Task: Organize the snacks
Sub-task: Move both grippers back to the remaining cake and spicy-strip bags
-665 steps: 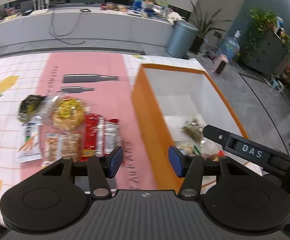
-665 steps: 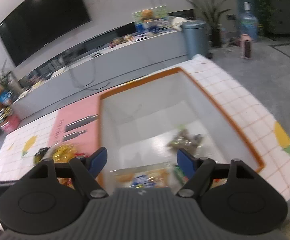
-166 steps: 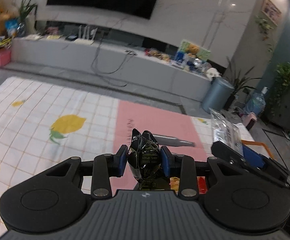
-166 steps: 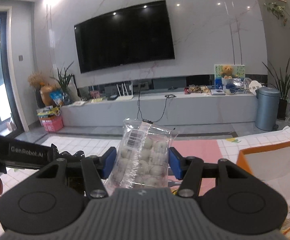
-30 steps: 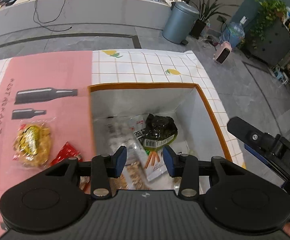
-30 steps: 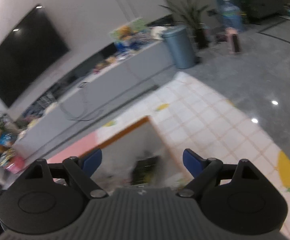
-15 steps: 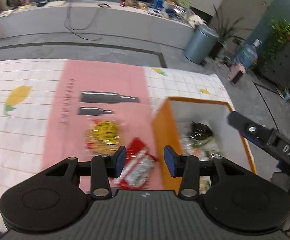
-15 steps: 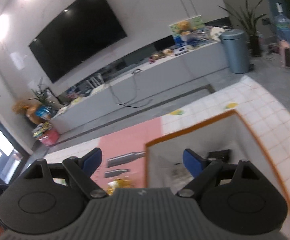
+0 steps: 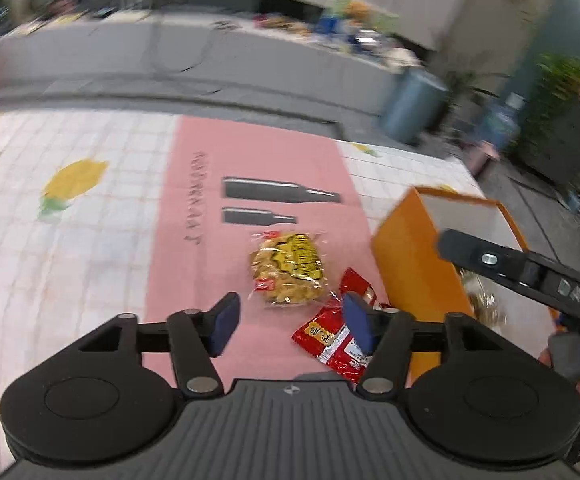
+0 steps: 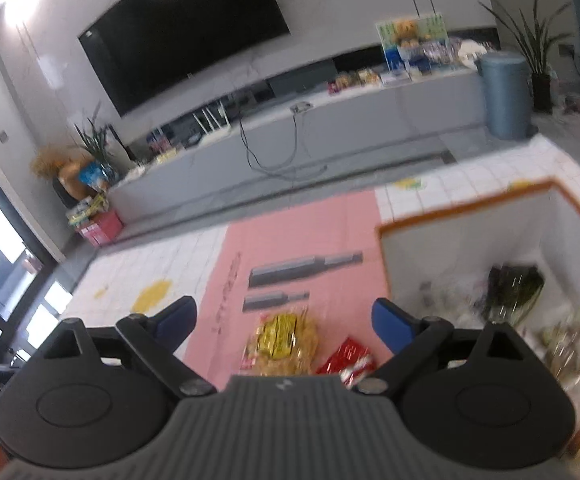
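A yellow snack bag and a red snack packet lie on the pink mat beside the orange box. My left gripper is open and empty, hovering just above and short of both packets. My right gripper is open and empty, above the yellow bag and red packet. The orange-rimmed box with white walls holds a dark green bag and several other snacks. The right gripper's body reaches over the box.
The pink mat with printed bottles lies on a white checked tablecloth with lemons. Behind the table stand a long grey counter, a grey bin and a wall TV.
Both grippers have swung left from over the box toward the mat. The left gripper now sits closer to the yellow bag and red packet and its jaws have spread wider.
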The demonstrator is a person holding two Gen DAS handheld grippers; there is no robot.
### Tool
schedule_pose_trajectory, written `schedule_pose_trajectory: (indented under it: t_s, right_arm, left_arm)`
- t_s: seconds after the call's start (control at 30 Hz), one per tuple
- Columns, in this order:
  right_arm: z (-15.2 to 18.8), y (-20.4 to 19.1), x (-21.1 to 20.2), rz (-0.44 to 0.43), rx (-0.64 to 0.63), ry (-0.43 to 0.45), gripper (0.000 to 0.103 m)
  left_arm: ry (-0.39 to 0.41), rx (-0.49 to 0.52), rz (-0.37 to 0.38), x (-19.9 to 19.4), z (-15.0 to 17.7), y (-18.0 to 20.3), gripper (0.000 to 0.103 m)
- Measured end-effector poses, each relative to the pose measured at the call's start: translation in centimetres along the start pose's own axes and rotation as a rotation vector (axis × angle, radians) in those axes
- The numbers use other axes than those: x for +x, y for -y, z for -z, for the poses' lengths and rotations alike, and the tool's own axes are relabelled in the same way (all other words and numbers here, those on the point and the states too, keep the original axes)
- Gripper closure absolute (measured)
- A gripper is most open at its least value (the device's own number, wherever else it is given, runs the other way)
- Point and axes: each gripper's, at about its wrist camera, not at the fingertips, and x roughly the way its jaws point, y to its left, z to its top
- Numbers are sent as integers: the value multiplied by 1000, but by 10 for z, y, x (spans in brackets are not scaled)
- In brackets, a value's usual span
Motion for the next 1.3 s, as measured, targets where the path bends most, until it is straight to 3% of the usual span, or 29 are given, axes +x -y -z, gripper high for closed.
schedule_pose_trajectory:
  t_s: [0.07, 0.17, 0.27, 0.3, 0.43, 0.67, 0.87, 1.07, 1.17, 1.3]
  right_arm:
    - [11, -6, 8, 42, -18, -1, 11]
    - [12, -9, 15, 98, -52, 11, 11]
    - [7, -5, 16, 126, -45, 57, 11]
    - [6, -2, 16, 129, -33, 65, 11]
    - [-1, 11, 22, 150, 20, 62, 11]
    - [0, 12, 33, 152, 4, 35, 11]
    - [4, 14, 37, 132, -7, 15, 11]
    - [4, 20, 31, 149, -7, 31, 11]
    - [3, 23, 29, 169, -4, 44, 11]
    - [2, 24, 26, 175, -18, 52, 11]
  left_arm:
    - [6, 9, 10, 21, 8, -9, 30]
    - [-30, -55, 40, 52, 8, -22, 29]
    - [-24, -84, 66, 78, -1, -25, 17]
    - [-21, -60, 59, 85, -4, -21, 12]
    - [-32, 38, 10, 110, -14, -6, 11]
    - [-111, 37, -67, 155, -15, 0, 11]
    - [-131, -57, -64, 171, -17, 1, 1]
    - [-52, 77, -179, 182, -5, 23, 0]
    - [-27, 195, -201, 181, 6, 33, 0]
    - [-44, 141, -182, 171, 3, 20, 10]
